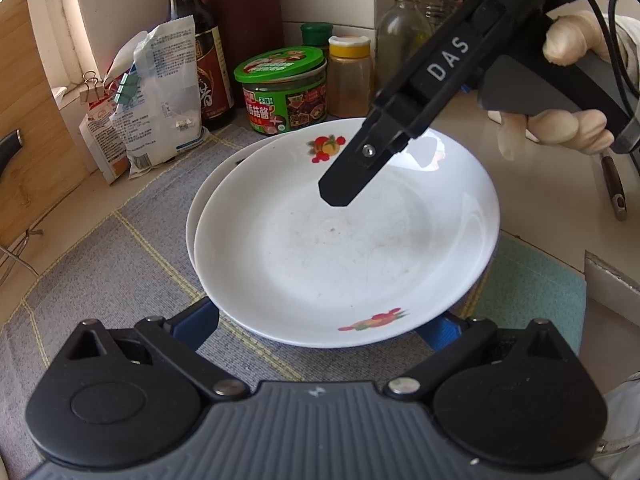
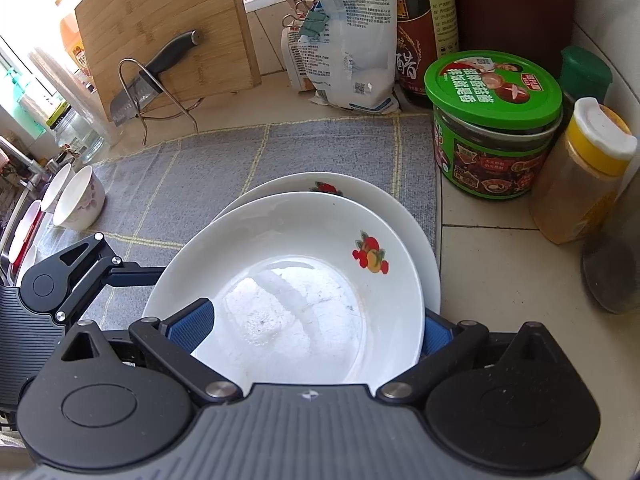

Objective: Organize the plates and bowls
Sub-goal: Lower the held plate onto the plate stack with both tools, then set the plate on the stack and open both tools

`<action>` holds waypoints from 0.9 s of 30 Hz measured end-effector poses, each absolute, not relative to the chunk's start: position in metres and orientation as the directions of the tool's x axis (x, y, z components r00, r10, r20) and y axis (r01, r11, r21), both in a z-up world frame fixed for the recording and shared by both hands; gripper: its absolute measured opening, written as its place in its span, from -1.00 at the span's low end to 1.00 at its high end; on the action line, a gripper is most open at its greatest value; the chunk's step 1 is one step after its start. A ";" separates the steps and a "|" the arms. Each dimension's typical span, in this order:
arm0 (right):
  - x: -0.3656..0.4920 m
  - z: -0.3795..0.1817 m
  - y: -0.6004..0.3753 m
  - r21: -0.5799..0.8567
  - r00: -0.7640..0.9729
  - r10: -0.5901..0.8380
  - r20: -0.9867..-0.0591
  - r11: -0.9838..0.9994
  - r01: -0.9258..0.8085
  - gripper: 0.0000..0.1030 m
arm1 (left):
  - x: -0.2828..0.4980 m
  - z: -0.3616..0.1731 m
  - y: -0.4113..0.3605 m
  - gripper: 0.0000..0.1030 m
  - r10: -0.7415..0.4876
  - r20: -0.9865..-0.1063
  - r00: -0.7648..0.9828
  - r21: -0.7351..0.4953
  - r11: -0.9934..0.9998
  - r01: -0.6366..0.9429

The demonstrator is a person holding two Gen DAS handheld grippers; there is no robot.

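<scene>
Two white plates with fruit prints lie stacked on a grey checked mat (image 1: 132, 248). The top plate (image 1: 344, 248) (image 2: 304, 280) sits offset and tilted over the lower plate (image 1: 196, 208) (image 2: 360, 188). My left gripper (image 1: 320, 324) is open, and its blue fingers (image 1: 200, 320) reach under the top plate's near rim. My right gripper (image 2: 312, 330) is open and straddles the opposite rim. One of its fingers (image 1: 348, 176) hangs over the plate's inside; the other is hidden below. Small white bowls (image 2: 78, 196) lie at the mat's left edge.
A green-lidded jar (image 2: 492, 128), a yellow-capped spice bottle (image 2: 584, 176), a dark sauce bottle (image 2: 424, 24) and a clipped bag (image 2: 348, 40) crowd the wall behind the plates. A cutting board (image 2: 168, 28) with a knife (image 2: 160, 68) stands far left. A gloved hand (image 1: 560, 128) holds the right gripper.
</scene>
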State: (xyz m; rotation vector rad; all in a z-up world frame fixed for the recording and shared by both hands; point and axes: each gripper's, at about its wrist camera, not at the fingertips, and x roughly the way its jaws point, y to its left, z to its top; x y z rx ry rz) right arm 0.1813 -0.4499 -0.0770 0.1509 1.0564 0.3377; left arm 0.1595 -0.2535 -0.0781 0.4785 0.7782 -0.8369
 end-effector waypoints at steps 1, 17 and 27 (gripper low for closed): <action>0.181 -0.076 -0.450 0.281 0.449 0.341 -0.826 0.939 -0.196 1.00 | 0.160 -0.078 -0.253 0.99 -0.476 -0.770 0.425 0.076 0.592 0.802; 0.176 -0.071 -0.447 0.237 0.461 0.283 -0.841 0.959 -0.157 1.00 | 0.159 -0.078 -0.251 0.99 -0.508 -0.751 0.422 0.069 0.576 0.815; 0.176 -0.067 -0.441 0.186 0.452 0.229 -0.862 0.973 -0.137 1.00 | 0.158 -0.077 -0.250 0.99 -0.517 -0.741 0.428 0.072 0.573 0.816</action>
